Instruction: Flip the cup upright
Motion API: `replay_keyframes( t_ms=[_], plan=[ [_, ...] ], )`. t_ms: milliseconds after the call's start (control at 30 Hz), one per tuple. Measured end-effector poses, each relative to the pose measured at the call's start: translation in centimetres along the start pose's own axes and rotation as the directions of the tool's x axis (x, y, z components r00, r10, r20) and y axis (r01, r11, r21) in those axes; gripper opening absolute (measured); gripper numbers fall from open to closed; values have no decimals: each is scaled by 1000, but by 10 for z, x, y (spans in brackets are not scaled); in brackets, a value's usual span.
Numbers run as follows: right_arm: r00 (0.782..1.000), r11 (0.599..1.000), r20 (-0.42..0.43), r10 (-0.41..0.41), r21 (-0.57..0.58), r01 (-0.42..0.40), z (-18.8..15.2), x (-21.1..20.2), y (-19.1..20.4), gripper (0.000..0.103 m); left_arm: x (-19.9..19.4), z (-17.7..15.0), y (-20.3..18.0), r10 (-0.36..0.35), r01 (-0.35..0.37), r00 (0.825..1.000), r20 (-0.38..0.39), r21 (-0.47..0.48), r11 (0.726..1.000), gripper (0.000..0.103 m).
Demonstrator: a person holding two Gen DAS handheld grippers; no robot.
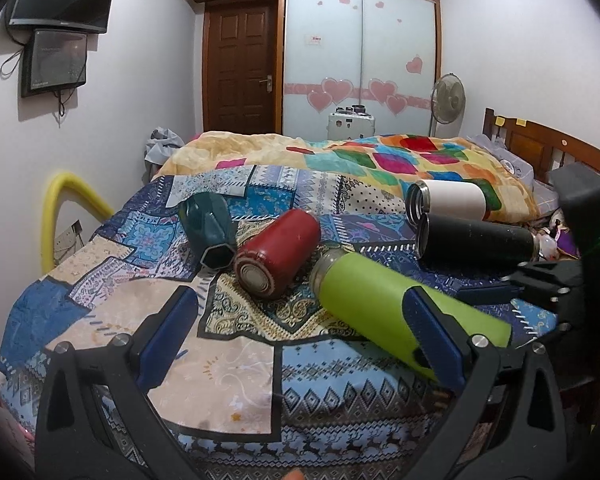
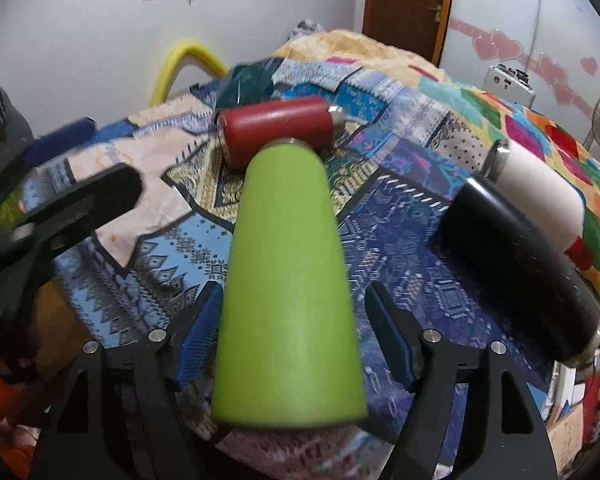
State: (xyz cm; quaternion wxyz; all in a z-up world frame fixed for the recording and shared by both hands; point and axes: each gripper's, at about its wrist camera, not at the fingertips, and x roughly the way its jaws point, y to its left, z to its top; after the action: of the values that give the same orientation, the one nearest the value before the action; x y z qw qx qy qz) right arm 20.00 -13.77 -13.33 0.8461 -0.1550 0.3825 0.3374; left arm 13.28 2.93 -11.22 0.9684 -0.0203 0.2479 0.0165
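Observation:
Several cups lie on their sides on the patterned bedspread. A lime-green cup point(image 1: 400, 312) point(image 2: 288, 280) lies nearest, its steel mouth pointing away toward a red cup point(image 1: 278, 254) point(image 2: 276, 128). My right gripper point(image 2: 294, 300) is open, its blue pads on either side of the green cup's base end with gaps. It shows at the right edge of the left wrist view point(image 1: 540, 280). My left gripper point(image 1: 304, 300) is open and empty above the bedspread, its right pad in front of the green cup. It appears blurred at the left of the right wrist view point(image 2: 80, 160).
A dark teal faceted cup point(image 1: 208, 232) lies left of the red one. A black cup point(image 1: 476, 244) point(image 2: 516, 264) and a white cup point(image 1: 448, 198) point(image 2: 540, 192) lie side by side at the right. A colourful quilt point(image 1: 380, 160), yellow tube point(image 1: 60, 208) and wooden headboard point(image 1: 540, 144) surround them.

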Motion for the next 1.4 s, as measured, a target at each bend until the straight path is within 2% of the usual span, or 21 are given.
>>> replay_keyframes(
  t_ms=[200,367,500,600,733,800,833,933,1067,1133,1200,1267,1333,1400],
  plan=[
    [994,997,96,-50,61,44,-9,-40,-24,75,10,13,-16,-19,20,999,-39,32,999,103],
    [980,989,158,-119,110,103,-20,-64,-43,80,32,20,-29,-69,72,989,-130,18,997,103],
    [960,976,196,-199,132,176,-30,-73,-52,80,58,24,-38,-127,124,962,-243,-26,992,103],
    [957,972,207,-201,162,169,-36,-73,-61,80,77,24,-49,-134,134,939,-316,-22,991,103],
    [954,967,222,-199,203,155,-42,-70,-72,80,95,29,-62,-157,155,916,-368,-35,987,103],
    [952,965,228,-206,211,159,-45,-69,-74,80,108,27,-69,-206,199,883,-421,-62,978,103],
    [951,964,231,-208,213,159,-47,-68,-76,80,116,25,-71,-216,198,866,-450,-87,976,103],
    [953,965,235,-191,225,138,-51,-66,-79,80,130,26,-75,-192,166,861,-471,-99,981,103],
    [956,965,238,-173,234,117,-58,-65,-83,80,139,26,-80,-210,193,852,-480,-84,978,103],
    [952,963,243,-184,236,126,-61,-65,-84,80,140,28,-86,-204,211,850,-485,-40,977,103],
    [952,962,246,-184,242,123,-62,-65,-86,80,137,30,-91,-189,232,855,-483,30,972,96],
    [951,962,251,-178,249,114,-63,-66,-88,80,131,30,-94,-160,242,864,-478,116,963,80],
    [951,960,254,-176,257,109,-64,-66,-91,80,124,30,-94,-120,237,872,-475,195,952,72],
    [952,959,254,-170,263,101,-64,-65,-92,80,121,29,-91,-117,248,866,-486,214,945,70]
  ],
)
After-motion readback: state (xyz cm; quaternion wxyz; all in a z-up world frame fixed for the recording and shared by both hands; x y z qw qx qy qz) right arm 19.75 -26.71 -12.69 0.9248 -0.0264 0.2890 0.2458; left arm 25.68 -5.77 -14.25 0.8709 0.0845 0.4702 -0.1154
